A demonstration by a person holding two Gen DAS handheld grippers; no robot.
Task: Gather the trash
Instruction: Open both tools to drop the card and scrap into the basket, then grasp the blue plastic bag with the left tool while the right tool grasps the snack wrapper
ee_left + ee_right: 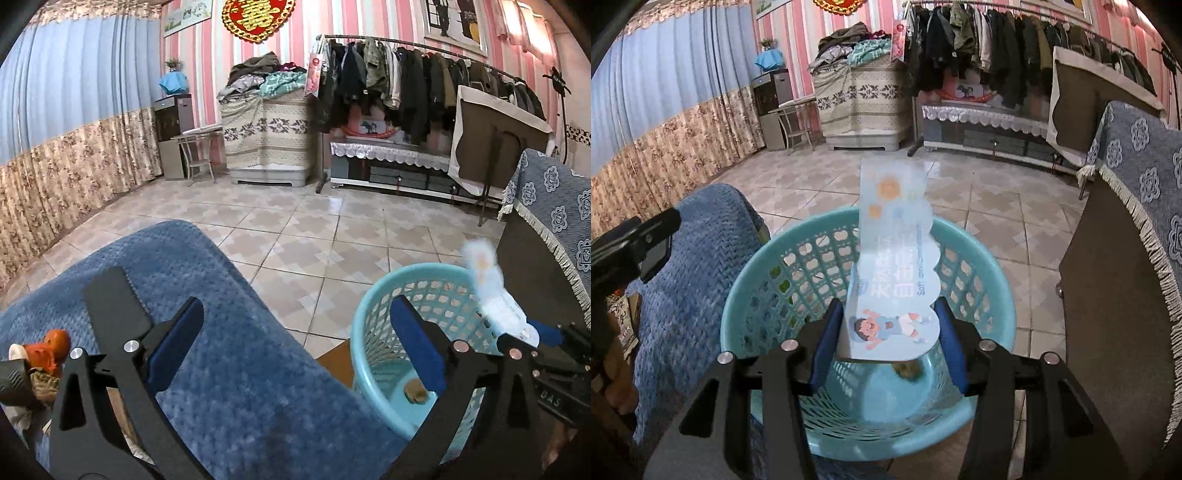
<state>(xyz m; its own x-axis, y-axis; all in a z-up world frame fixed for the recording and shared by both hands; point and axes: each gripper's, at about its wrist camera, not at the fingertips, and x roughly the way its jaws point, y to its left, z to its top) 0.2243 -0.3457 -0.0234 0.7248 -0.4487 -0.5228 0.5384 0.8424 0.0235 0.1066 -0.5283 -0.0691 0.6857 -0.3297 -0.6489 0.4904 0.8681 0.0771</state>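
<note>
Scalloped glossy card (894, 266) between right gripper (886, 343) pads above latticed plastic basket (738, 317).

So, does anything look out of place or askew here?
The light-blue printed paper card stands tilted between the right gripper pads above the turquoise plastic lattice basket, not in it. A brown scrap lies inside. Nothing is spilled.

Pale-blue wrapper (894, 266) above turquoise basket (975, 258)
</note>
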